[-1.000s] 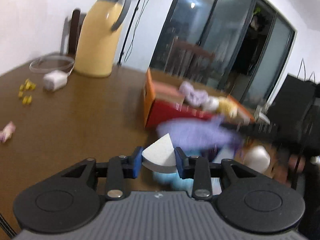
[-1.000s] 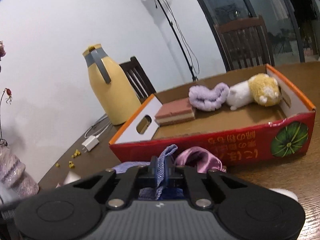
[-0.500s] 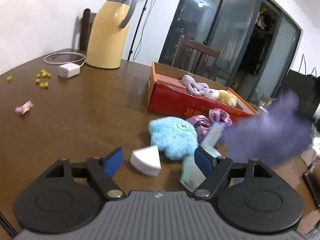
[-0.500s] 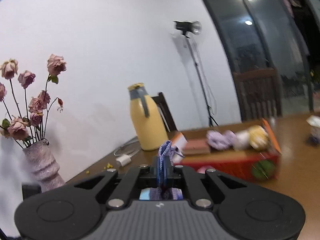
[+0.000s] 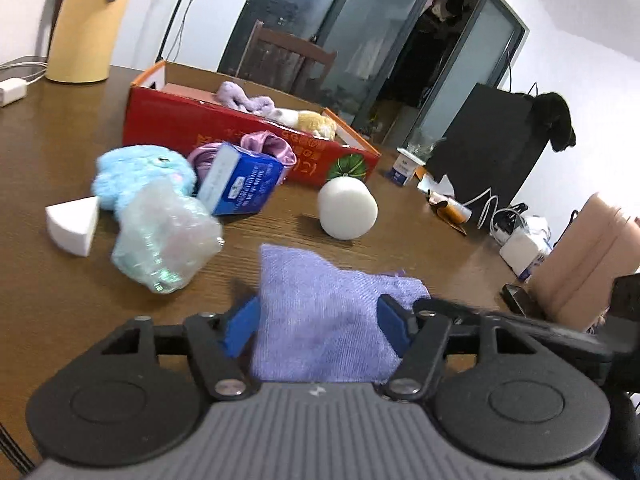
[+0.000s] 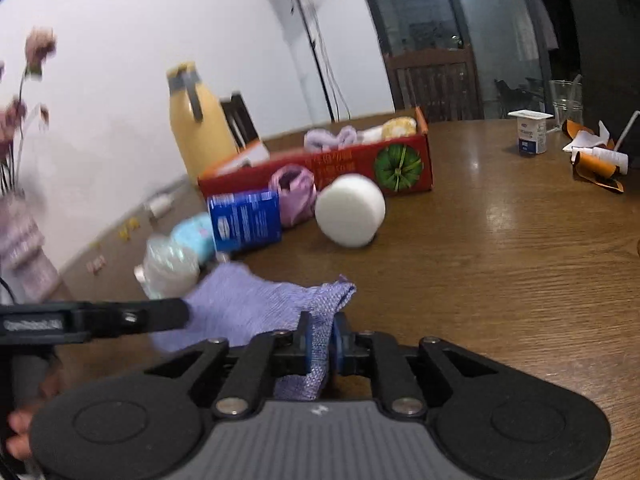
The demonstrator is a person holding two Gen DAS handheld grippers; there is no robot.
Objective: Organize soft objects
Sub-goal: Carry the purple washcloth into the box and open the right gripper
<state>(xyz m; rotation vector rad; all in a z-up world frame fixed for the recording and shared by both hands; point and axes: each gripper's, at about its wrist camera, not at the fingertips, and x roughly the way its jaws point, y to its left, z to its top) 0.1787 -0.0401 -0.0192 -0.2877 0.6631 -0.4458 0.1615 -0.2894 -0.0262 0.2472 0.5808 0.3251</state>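
This was a home's dining room. A round-edged wooden table (image 6: 500,240) carried household clutter: a yellow thermos jug (image 6: 198,120), a vase of dried roses (image 6: 20,216) near its left edge, a phone charger (image 5: 12,90) and a glass (image 6: 566,100). Wooden dining chairs (image 6: 436,80) stood at its far edge, before dark sliding glass doors (image 5: 360,28). A light stand (image 6: 308,20) stood against the white wall.
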